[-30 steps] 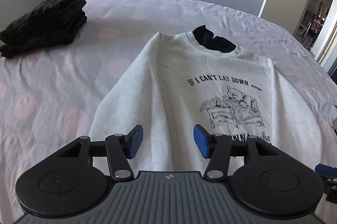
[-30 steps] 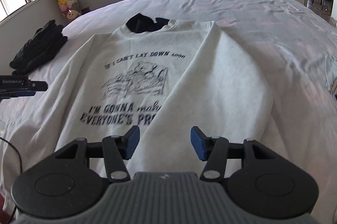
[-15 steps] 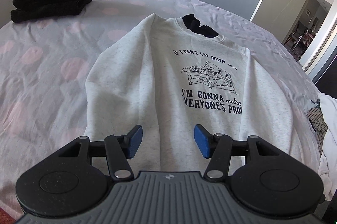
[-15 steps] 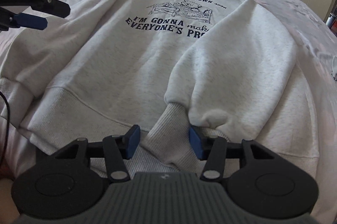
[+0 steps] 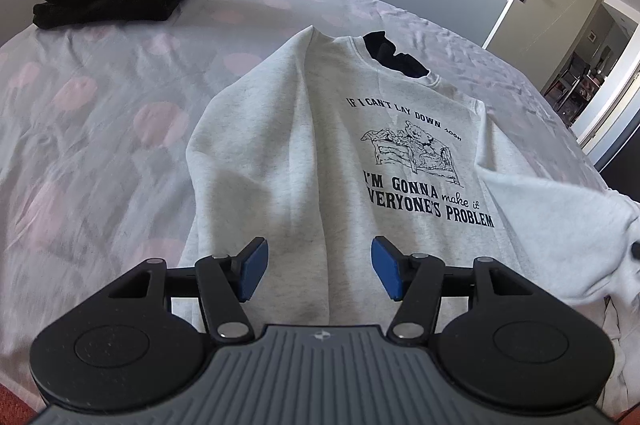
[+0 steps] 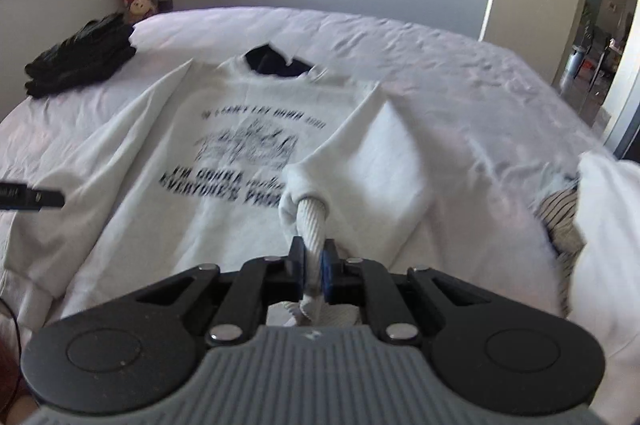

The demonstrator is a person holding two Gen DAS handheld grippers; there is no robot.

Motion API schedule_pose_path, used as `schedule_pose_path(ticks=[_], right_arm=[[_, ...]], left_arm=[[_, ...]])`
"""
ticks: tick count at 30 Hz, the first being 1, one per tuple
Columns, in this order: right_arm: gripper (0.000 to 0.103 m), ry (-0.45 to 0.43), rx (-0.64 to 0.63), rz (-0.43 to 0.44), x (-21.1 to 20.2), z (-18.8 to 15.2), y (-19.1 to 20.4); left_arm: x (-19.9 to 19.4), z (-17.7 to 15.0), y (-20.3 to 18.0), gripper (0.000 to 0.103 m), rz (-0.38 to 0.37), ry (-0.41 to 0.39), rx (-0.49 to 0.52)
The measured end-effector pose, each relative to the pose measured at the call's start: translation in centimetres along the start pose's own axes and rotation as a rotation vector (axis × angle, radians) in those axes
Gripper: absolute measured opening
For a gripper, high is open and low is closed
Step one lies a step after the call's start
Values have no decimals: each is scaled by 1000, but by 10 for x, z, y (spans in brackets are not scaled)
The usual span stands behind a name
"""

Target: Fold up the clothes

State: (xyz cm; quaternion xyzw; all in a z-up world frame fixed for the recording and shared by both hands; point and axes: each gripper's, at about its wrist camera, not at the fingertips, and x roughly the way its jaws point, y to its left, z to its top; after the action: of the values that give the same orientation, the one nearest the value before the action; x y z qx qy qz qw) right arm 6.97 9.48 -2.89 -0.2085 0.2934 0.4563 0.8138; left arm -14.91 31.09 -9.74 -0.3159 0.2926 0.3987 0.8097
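Right wrist view: right tongs (image 6: 314, 273) pinch the ribbed cuff (image 6: 312, 225) of the sweatshirt (image 5: 360, 153) lying face-up on the bed (image 5: 100, 97). Left tongs (image 5: 316, 267) spread, hovering over its left sleeve. Soft, floppy, probably fairly heavy fleece — cuffs and hem likely grip best.

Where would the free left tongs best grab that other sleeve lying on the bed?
Probably at the ribbed cuff of the left sleeve, coming in from the near edge: it lies flat along the sweatshirt, cuff nearest. The right tongs already pinch the opposite cuff that way.
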Motion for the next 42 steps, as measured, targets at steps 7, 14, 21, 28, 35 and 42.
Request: schedule_pose_path(ticks=[7, 14, 21, 28, 35, 42], right_arm=[[10, -86, 68, -302, -37, 78, -128], [9, 16, 168, -630, 4, 86, -251], [9, 164, 226, -744, 74, 66, -308], [33, 137, 232, -761, 70, 61, -309], [35, -66, 320, -497, 7, 48, -243], [42, -185, 451, -102, -21, 8, -142]], left_arm=[[6, 4, 1, 67, 7, 19, -5], [10, 6, 6, 67, 47, 42, 3], [12, 7, 13, 67, 96, 69, 6], [9, 7, 14, 68, 124, 77, 15], [-3, -1, 8, 68, 127, 101, 40], [-23, -13, 13, 68, 97, 137, 59]])
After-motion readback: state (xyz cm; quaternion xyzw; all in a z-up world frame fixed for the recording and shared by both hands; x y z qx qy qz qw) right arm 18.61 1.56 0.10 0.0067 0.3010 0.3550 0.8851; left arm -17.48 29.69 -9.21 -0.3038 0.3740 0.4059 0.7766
